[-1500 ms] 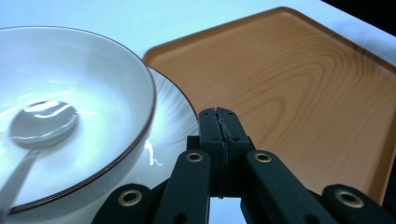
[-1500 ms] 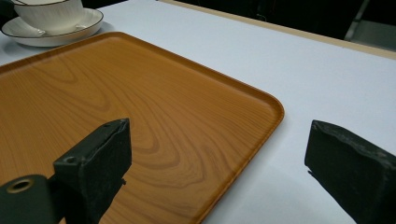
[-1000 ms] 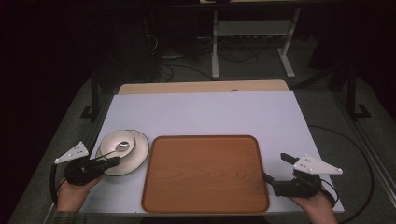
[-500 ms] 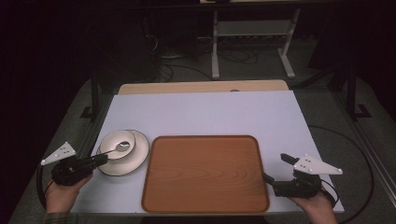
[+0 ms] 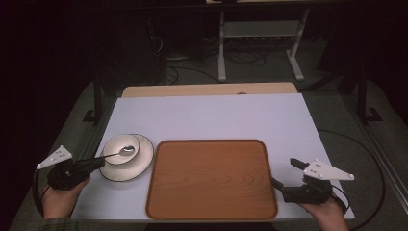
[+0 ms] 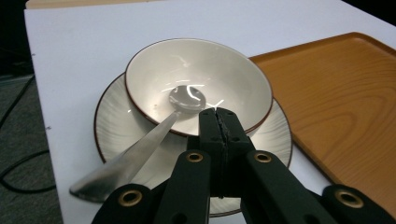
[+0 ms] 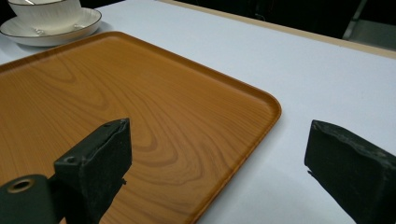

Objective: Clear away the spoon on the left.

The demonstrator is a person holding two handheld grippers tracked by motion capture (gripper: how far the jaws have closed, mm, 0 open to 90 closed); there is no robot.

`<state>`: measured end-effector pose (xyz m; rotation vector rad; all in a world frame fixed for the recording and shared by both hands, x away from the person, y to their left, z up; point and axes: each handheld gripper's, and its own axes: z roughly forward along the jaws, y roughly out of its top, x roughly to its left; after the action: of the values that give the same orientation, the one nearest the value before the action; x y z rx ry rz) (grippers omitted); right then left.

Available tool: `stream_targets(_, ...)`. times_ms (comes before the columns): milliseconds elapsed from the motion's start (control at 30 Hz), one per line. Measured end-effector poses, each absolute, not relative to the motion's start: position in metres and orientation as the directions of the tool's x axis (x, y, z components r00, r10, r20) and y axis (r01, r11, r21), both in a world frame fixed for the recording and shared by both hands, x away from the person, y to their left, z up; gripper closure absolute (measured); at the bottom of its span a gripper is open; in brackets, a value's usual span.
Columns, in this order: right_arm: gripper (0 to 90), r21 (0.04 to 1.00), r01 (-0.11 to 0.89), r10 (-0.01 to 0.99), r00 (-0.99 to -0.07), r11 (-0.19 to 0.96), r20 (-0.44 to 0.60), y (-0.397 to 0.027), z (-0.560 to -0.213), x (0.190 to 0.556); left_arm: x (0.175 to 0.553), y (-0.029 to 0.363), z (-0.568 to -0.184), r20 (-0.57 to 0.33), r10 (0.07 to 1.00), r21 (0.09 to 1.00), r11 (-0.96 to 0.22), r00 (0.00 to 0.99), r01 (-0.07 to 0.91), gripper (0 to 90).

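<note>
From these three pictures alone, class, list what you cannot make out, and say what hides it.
- Spoon handle tip: left gripper view, behind the shut left claw.
- Plate near rim: same view, covered by the claw's arms.
- Bowl top: right gripper view, cut by the upper edge.
- Tray near side: same view, cut by the lower edge.

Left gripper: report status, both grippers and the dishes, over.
Left gripper shut, empty, by bowl. Right gripper open at tray corner. Spoon in bowl on plate. Nothing blocking.
</note>
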<state>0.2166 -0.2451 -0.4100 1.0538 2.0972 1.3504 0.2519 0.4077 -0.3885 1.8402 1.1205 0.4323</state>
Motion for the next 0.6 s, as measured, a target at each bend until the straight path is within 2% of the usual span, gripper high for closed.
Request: stream_targets(600, 6.9, 0.894, 0.373, 0.782, -0.622, 0.249, 0.041, -0.244, -0.412, 0.217, 0.266, 0.418, -0.389, -0.124, 0.875, 0.842, -0.157, 0.468, 0.516, 89.8)
